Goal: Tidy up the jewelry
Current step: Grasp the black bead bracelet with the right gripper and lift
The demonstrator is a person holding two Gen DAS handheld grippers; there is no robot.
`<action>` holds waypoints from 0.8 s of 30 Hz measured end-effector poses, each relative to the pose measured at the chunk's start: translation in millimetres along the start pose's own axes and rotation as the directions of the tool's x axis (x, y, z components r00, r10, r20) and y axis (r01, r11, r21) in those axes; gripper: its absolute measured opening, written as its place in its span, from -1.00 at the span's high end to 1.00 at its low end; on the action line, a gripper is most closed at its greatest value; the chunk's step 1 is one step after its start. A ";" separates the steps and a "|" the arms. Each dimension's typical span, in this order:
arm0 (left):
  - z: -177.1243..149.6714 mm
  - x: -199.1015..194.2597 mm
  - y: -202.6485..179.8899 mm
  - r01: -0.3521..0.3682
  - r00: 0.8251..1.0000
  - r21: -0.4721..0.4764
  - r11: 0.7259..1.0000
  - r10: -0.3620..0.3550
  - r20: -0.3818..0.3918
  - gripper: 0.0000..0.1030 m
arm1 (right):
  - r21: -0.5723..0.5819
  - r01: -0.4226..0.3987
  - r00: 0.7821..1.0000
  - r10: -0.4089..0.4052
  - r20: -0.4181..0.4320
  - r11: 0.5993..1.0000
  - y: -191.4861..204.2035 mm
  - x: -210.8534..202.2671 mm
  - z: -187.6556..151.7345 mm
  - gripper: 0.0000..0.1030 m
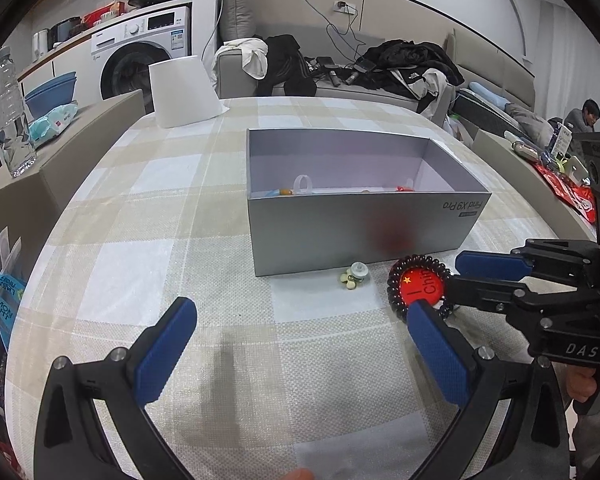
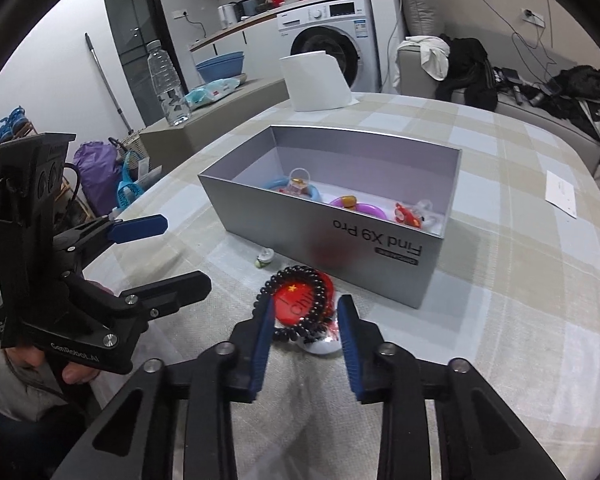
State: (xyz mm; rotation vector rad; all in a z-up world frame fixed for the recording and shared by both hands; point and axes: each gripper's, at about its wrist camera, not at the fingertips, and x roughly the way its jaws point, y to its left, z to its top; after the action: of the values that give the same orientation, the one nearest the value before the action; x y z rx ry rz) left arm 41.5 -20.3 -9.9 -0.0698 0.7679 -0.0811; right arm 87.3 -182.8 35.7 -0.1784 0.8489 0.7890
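Observation:
A grey open box (image 1: 340,228) (image 2: 340,240) stands on the checked tablecloth and holds several small colourful pieces of jewelry (image 2: 356,204). In front of it lie a black bead bracelet (image 1: 396,284) (image 2: 296,330) draped over a red round badge (image 1: 420,286) (image 2: 296,304), and a small pale green trinket (image 1: 354,274) (image 2: 265,258). My right gripper (image 2: 304,316) (image 1: 440,280) is open, its fingers on either side of the bracelet and badge. My left gripper (image 1: 300,320) (image 2: 172,248) is open and empty above the cloth, left of the bracelet.
A white upturned container (image 1: 182,92) (image 2: 318,80) stands at the table's far edge. A water bottle (image 1: 10,116) (image 2: 168,84) and a wipes pack (image 1: 54,118) sit on a side ledge at left. A sofa with clothes (image 1: 340,64) lies behind. A white paper (image 2: 562,192) lies at right.

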 end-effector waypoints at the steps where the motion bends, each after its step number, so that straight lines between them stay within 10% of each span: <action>1: 0.0 0.0 0.6 0.002 1.000 -0.001 1.000 -0.002 -0.001 -0.98 | -0.003 0.004 1.000 -0.004 -0.004 1.000 0.2 1.8 0.2 0.43; 24: -0.3 0.6 2.3 0.003 1.000 -0.002 1.000 -0.003 -0.010 -0.98 | 0.008 0.050 0.997 -0.051 0.051 0.999 -2.5 -4.9 1.3 0.84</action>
State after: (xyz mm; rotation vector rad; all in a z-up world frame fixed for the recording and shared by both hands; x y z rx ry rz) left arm 41.9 -18.1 -10.7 -0.0727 0.7775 -0.0839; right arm 87.8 -186.7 39.8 -0.1727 0.7954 0.7405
